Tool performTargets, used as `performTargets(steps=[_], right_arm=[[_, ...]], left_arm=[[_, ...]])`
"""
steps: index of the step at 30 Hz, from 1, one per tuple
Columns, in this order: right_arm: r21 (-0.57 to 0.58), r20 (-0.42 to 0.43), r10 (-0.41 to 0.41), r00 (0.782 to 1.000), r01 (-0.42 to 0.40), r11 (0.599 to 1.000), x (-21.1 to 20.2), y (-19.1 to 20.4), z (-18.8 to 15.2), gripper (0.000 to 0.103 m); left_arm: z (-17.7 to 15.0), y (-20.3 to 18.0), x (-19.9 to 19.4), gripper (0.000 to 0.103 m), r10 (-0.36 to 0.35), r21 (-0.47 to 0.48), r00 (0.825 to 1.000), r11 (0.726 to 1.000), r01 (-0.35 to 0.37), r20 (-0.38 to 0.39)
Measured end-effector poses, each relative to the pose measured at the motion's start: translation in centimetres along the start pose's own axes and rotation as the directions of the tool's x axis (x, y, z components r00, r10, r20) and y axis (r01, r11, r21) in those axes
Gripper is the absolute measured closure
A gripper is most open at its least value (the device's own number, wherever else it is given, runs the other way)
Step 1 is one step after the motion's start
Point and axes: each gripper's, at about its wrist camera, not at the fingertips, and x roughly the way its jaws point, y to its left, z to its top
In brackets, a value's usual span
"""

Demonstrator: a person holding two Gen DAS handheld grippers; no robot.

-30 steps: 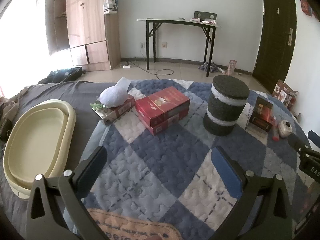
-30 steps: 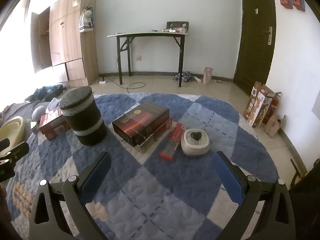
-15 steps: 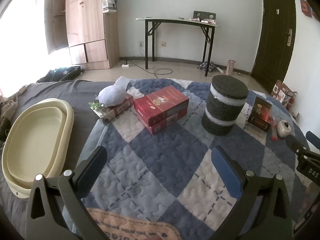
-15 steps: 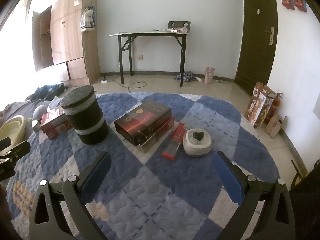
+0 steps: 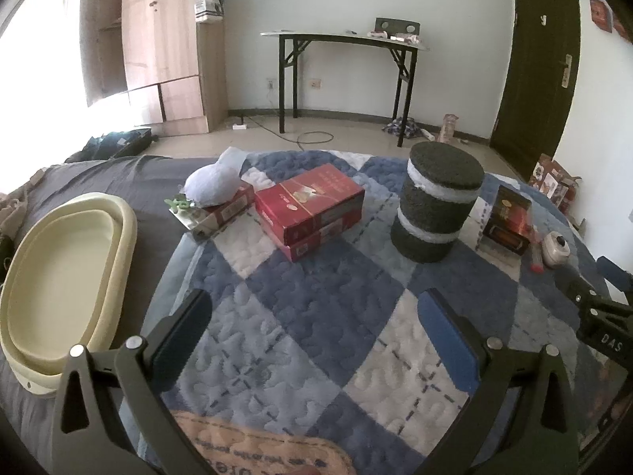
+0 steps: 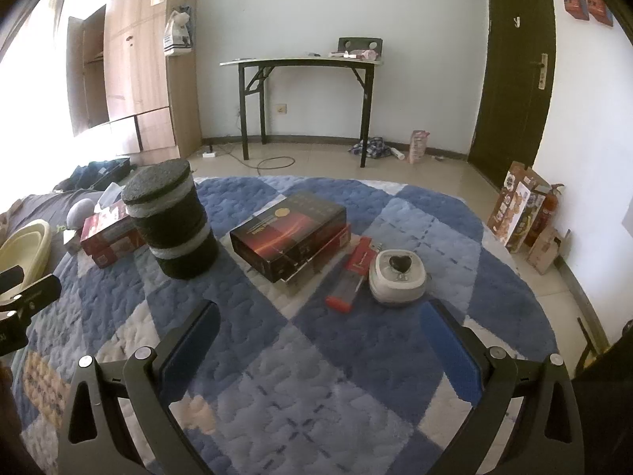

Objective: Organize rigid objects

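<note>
Both tongs gape wide, holding nothing, over the quilted blue-white rug; left tongs, right tongs.

Right view, near to far:
- Red flat pack at 12 o'clock; looks light, thin; pinch across the short width.
- White round container at 1 o'clock; smooth, likely slippery; grip the sides.
- Dark carton; stiff card; clamp a narrow edge.
- Foam-like cylinder at 10 o'clock; too wide for the jaws, I judge.

Left view:
- Red box at 12 o'clock.
- Cream tub at 9 o'clock, rigid plastic.

On the quilt, a basin lies far left, then stacked boxes, a cylinder, another box and a small round container rightmost.
</note>
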Motion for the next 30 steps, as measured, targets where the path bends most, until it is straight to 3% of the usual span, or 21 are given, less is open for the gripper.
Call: performTargets(steps=[10,20,22,25,30], right_arm=[[0.002,-0.012,0.011,1.0,-0.011,1.0,0.2,0.0,-0.1,0.0],[0.004,-0.006,0.002,1.0,-0.002,1.0,0.1,-0.1,-0.2,0.0],[0.004,-0.001,0.007,1.0,-0.007,1.0,0.1,-0.1,-0.2,0.0],[0.003,0.01,0.012,1.0,-0.012,1.0,0.3,-0.4,-0.3,0.0],[0.026,0.07,-0.028,0.997,0.026,0.999,0.2,-1.3,-0.5,0.0]], left_arm=[[-0.2,-0.7,-0.2,0.0,-0.041,0.043,0.999,0.998,0.041,0.003],[0.2,0.2,-0.2,0.0,-0.104,-0.004,0.995,0.995,0.104,-0.005],[0.6,0.9,-0.1,0.0,-0.134,0.003,0.991,0.991,0.134,-0.015],[1.3,3.1,-0.4,0.0,-0.115,-0.019,0.993,0.993,0.115,-0.003],[3.1,8.6,-1.6,0.0,-0.07,-0.134,0.997,0.988,0.073,0.029]])
